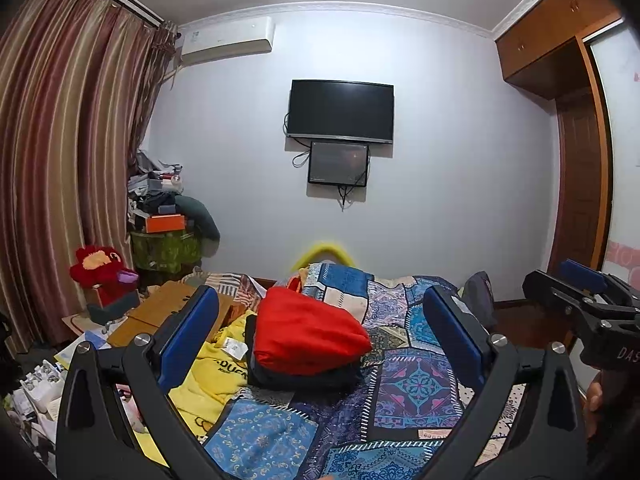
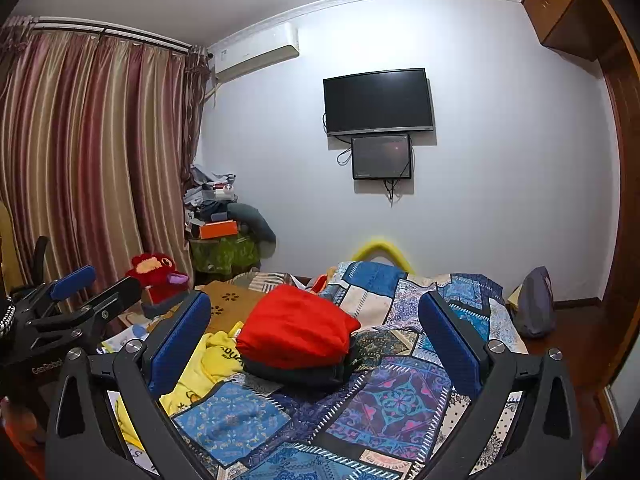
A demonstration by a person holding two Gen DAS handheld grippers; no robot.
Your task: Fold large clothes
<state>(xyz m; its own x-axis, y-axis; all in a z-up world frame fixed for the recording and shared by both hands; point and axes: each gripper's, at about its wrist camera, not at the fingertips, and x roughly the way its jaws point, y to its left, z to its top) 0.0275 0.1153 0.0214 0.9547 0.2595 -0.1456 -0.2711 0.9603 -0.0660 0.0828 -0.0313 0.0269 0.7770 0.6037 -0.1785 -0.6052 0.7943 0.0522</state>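
Note:
A folded red garment (image 1: 308, 332) lies on top of a folded dark garment (image 1: 304, 378) on the patchwork bedspread (image 1: 416, 384). A crumpled yellow garment (image 1: 212, 376) lies to their left. My left gripper (image 1: 320, 332) is open and empty, held above the bed in front of the stack. My right gripper (image 2: 316, 332) is open and empty at about the same height. In the right wrist view the red garment (image 2: 298, 332), dark garment (image 2: 304, 374) and yellow garment (image 2: 204, 364) show the same way. Each gripper shows in the other's view, the right gripper (image 1: 580, 292) and the left gripper (image 2: 76, 284).
A red plush toy (image 1: 100, 270) and cardboard (image 1: 168, 308) lie left of the bed. A cluttered stack (image 1: 164, 216) stands by the striped curtain (image 1: 60, 152). A TV (image 1: 340, 112) hangs on the far wall. A wooden wardrobe (image 1: 576, 120) stands at right. A grey bag (image 2: 536, 308) sits by the bed's right edge.

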